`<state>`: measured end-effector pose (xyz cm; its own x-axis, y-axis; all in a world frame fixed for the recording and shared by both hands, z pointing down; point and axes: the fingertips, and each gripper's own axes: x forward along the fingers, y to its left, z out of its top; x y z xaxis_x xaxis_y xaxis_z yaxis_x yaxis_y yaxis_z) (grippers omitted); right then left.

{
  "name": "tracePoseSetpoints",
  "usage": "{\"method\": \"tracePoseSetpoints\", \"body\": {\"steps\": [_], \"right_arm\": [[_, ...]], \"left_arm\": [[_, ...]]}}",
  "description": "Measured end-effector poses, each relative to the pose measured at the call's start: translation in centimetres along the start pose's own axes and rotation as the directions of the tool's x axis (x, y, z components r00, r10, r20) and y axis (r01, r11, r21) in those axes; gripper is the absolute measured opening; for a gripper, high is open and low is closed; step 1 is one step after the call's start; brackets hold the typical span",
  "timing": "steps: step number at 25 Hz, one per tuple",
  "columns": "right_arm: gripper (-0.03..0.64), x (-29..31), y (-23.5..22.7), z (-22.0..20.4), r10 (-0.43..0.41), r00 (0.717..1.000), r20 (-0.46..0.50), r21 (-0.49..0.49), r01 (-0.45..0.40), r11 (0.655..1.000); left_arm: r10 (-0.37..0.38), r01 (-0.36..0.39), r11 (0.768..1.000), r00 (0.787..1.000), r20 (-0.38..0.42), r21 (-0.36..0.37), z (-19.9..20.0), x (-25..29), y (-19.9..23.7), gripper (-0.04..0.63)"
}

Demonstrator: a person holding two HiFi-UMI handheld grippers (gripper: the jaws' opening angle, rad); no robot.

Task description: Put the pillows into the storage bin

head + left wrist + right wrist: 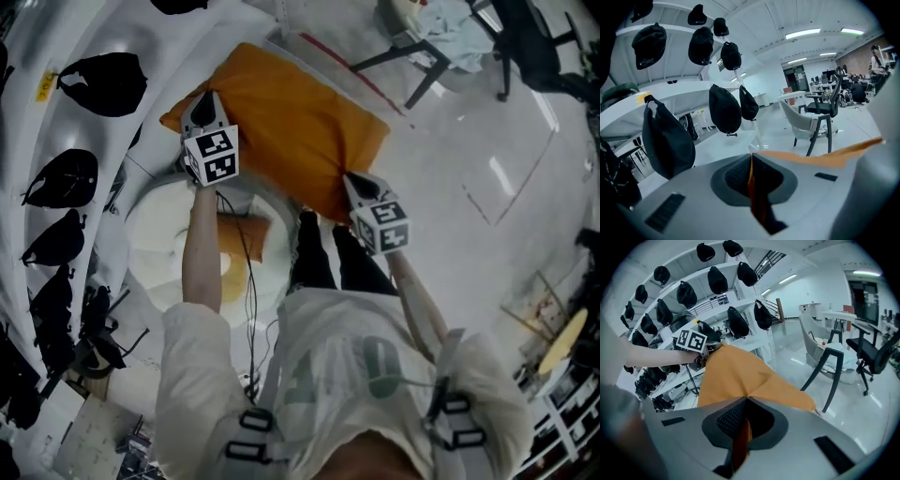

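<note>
Head view is looking steeply down on an orange pillow (281, 122) that is hanging stretched between the two tools above a glossy pale floor (487, 216). The left hand-held gripper (203, 106) is pinching the pillow's upper left corner. The right hand-held gripper (357, 185) is pinching its lower right edge. Both forearms are reaching forward out of pale sleeves. Below the pillow's near edge a round white storage bin (155, 234) is sitting with a second orange pillow (239, 246) lying inside it. White shelves (56, 131) loaded with black caps (103, 82) are curving down the left side, and a dark-legged chair (422, 61) is standing beyond the pillow. Left gripper view is showing its jaws pressed together on a thin fold of orange cloth, with the pillow's edge running off to the right. More black caps are hanging on the white rack ahead, and a grey chair (806, 124) and a black office chair (827, 101) are standing on the open floor under ceiling strip lights (802, 33). Right gripper view is showing its jaws likewise clamped on orange cloth, the pillow spreading ahead to the left tool's marker cube (691, 340), with the cap-laden shelves rising behind.
</note>
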<state>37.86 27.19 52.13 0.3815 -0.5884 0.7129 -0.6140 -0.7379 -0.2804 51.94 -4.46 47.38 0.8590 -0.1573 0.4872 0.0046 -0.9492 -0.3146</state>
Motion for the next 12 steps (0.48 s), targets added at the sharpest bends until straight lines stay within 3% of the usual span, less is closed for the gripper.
{"method": "tracePoseSetpoints", "body": {"steps": [6,7,8,9,10,12], "right_arm": [[0.011,4.5,-1.4,1.2,-0.072,0.997,-0.016,0.05,0.073,0.996],[0.012,6.0,-1.9,0.5,-0.088,0.995,-0.043,0.075,0.091,0.993],[0.037,7.8,-2.6,-0.5,-0.112,0.99,-0.083,0.105,0.121,0.987],[0.092,9.5,-3.2,-1.6,-0.13,0.984,-0.123,0.133,0.146,0.98],[0.35,11.1,-3.5,-2.6,-0.132,0.979,-0.157,0.145,0.155,0.977],[0.359,13.2,-3.2,-3.4,-0.118,0.973,-0.2,0.116,0.144,0.983]], "left_arm": [[-0.047,0.048,0.998,0.999,-0.005,0.037,-0.3,5.9,0.9,0.013],[-0.041,0.042,0.998,0.999,-0.032,0.037,-1.0,7.2,1.2,0.029],[-0.019,0.021,1.0,0.998,-0.06,0.02,-1.9,8.5,1.7,0.097],[0.007,-0.008,1.0,0.996,-0.084,-0.013,-2.8,9.3,2.1,0.234],[0.026,-0.031,0.998,0.995,-0.1,-0.046,-3.6,9.5,2.4,0.245],[0.014,-0.022,0.997,0.993,-0.12,-0.069,-5.1,9.1,1.6,0.245]]}}
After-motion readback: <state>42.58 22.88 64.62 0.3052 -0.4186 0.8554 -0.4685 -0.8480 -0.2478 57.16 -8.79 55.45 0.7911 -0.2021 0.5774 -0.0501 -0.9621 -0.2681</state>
